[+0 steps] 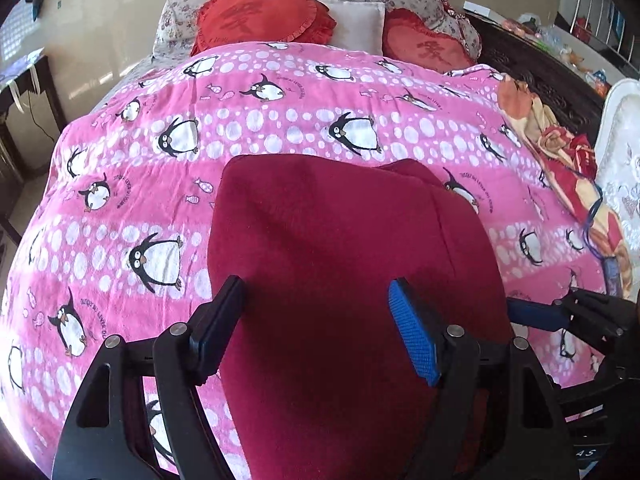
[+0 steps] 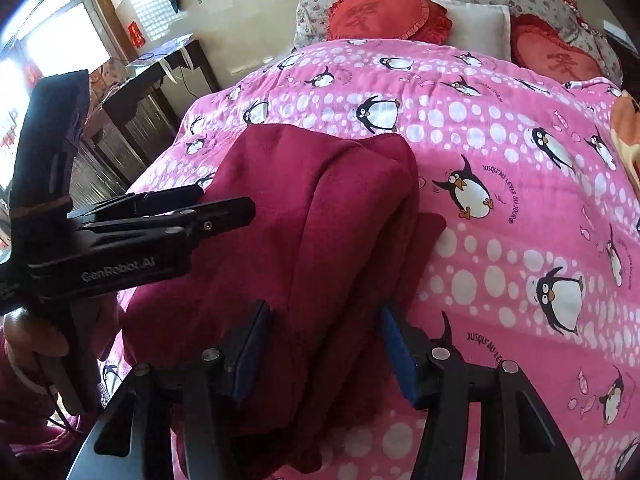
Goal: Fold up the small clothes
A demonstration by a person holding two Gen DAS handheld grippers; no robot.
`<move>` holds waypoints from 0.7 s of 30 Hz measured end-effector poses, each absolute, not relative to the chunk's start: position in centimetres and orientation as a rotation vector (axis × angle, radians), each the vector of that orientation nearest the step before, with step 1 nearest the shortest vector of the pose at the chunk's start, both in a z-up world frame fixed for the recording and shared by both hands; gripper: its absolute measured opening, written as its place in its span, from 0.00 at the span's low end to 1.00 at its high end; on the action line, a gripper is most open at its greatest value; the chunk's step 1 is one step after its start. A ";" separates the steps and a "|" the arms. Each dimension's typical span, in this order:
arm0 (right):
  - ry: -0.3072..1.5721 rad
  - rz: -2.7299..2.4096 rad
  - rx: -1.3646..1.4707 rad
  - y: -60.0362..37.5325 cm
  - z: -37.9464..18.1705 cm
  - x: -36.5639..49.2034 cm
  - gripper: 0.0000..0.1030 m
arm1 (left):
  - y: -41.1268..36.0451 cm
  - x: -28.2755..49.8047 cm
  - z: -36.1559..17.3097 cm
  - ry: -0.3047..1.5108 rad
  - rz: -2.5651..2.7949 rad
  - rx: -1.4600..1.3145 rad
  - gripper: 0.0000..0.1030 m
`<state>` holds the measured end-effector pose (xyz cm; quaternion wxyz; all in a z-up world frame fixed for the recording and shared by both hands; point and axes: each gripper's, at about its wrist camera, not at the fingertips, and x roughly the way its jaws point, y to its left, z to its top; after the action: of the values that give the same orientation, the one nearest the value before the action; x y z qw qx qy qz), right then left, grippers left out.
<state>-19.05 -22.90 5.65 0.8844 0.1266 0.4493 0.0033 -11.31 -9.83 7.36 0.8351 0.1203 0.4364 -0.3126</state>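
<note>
A dark red fleece garment (image 1: 340, 264) lies folded on the pink penguin bedspread (image 1: 280, 120). It also shows in the right wrist view (image 2: 320, 220). My left gripper (image 1: 316, 320) is open, its fingers apart over the near part of the garment. My right gripper (image 2: 324, 344) is open too, its fingers either side of the garment's folded ridge. The left gripper shows from the side in the right wrist view (image 2: 224, 204), at the garment's left edge. The right gripper's blue-padded tip shows at the right edge of the left wrist view (image 1: 536, 314).
Two red heart cushions (image 1: 264, 18) and a white pillow (image 1: 356, 22) lie at the head of the bed. A patterned blanket (image 1: 568, 152) lies along the right side. A dark wooden desk (image 2: 160, 80) stands left of the bed.
</note>
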 end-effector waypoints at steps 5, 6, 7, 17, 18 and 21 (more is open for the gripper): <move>0.947 -0.007 0.269 -22.5 4.7 -18.6 0.58 | -9.9 -12.1 7.3 0.883 -0.642 0.293 0.72; 0.943 -0.008 0.271 -22.5 4.9 -18.7 0.58 | -9.6 -12.1 7.5 0.886 -0.641 0.270 0.72; 0.939 -0.008 0.270 -22.5 5.3 -18.9 0.58 | -9.2 -12.1 7.7 0.889 -0.640 0.248 0.72; 0.845 -0.087 0.247 -22.3 9.2 -20.8 0.58 | -6.5 -13.8 11.0 0.796 -0.576 0.196 0.72; 0.833 -0.097 0.253 -22.4 9.6 -21.0 0.58 | -6.3 -14.1 11.3 0.788 -0.579 0.197 0.72; 0.792 -0.135 0.272 -22.9 10.7 -21.8 0.60 | -5.8 -15.1 12.2 0.767 -0.577 0.202 0.72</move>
<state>-21.76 -22.87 10.72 0.9113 0.1319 0.3844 -0.0656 -15.08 -5.82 12.16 0.8821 0.0971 0.3684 -0.2771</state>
